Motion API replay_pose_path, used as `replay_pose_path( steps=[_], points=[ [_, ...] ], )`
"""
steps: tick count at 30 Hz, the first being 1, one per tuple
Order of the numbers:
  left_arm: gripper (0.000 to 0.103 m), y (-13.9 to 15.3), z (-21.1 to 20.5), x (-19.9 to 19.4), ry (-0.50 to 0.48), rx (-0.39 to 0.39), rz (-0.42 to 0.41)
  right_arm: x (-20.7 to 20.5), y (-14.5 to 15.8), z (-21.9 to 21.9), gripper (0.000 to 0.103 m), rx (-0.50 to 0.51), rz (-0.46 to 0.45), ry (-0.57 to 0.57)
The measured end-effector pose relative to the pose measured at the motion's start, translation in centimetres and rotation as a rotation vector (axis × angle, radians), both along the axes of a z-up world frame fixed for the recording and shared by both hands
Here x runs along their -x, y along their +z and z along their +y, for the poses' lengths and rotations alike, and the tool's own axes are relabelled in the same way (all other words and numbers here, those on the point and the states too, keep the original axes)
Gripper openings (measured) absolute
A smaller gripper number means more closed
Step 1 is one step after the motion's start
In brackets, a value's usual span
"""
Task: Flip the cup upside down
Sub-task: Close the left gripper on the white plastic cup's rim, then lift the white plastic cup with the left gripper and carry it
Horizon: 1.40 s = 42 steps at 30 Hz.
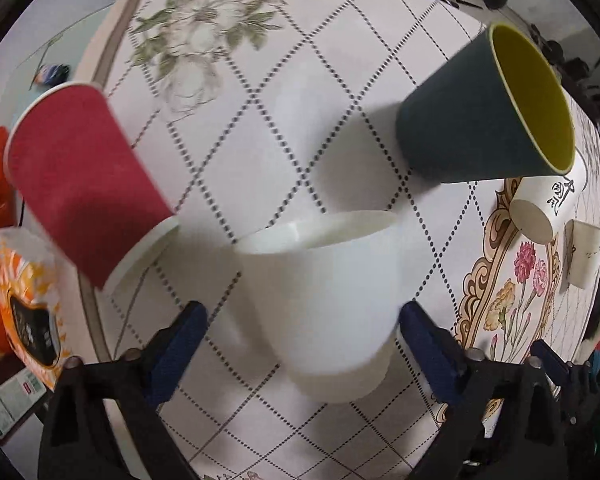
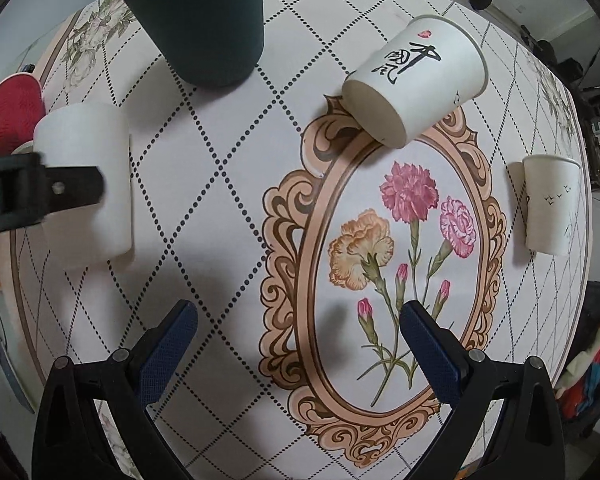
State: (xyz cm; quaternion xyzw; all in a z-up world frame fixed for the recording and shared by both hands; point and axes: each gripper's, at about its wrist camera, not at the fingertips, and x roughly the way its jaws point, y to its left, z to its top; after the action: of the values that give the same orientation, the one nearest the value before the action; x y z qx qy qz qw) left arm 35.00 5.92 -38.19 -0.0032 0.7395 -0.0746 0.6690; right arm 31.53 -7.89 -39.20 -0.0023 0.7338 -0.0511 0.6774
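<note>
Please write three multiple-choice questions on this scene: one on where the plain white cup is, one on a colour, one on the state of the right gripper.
1. Where is the white cup?
A) between the left gripper's jaws
B) inside the green cup
C) between the right gripper's jaws

2. What colour is the green cup inside?
A) red
B) yellow
C) white

3. The right gripper is:
A) shut on a cup
B) open, holding nothing
C) out of view

Answers:
1 A, the jaws flank it.
2 B, its lining shows yellow.
3 B, only tablecloth shows between its jaws.
</note>
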Motion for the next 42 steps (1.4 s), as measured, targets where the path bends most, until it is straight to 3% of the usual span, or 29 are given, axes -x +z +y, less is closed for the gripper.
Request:
replay_pose_path(
  steps=[1,4,13,25,35,42],
  points=[
    [0.078,-0.2,-0.3,-0.1,-0.005,0.000,0.007,-0.2,0.0,0.2,0.102,0.002,0.001,0.001],
    [0.070,-0.9,-0.9,-0.5,-0.026,-0.014,0.015,-1.0,-0.3,0.6,0.102,0.010,0.004,0.001],
    [0.069,-2.0,-2.2,-0.6,-0.070,-0.080,-0.021,-0.2,-0.5,-1.4,0.102,0.003,0.005,-0.036],
    [0.068,-4.0,-2.1,-0.9,-0.035,-0.099,-0.036,1.2,0.1,-2.7,0.102,0.003,-0.020,-0.055],
    [0.068,-0.6,-1.8,2.3,-0.047,-0.015,-0.014,4.1,0.8,-3.9,0.102,-0.013,-0.028,-0.076],
    [0.068,1.6,-3.4,8.1,-0.046,0.036,0.044,6.9,2.6,-6.1,0.102,-0.029,-0.041,-0.096]
  ],
)
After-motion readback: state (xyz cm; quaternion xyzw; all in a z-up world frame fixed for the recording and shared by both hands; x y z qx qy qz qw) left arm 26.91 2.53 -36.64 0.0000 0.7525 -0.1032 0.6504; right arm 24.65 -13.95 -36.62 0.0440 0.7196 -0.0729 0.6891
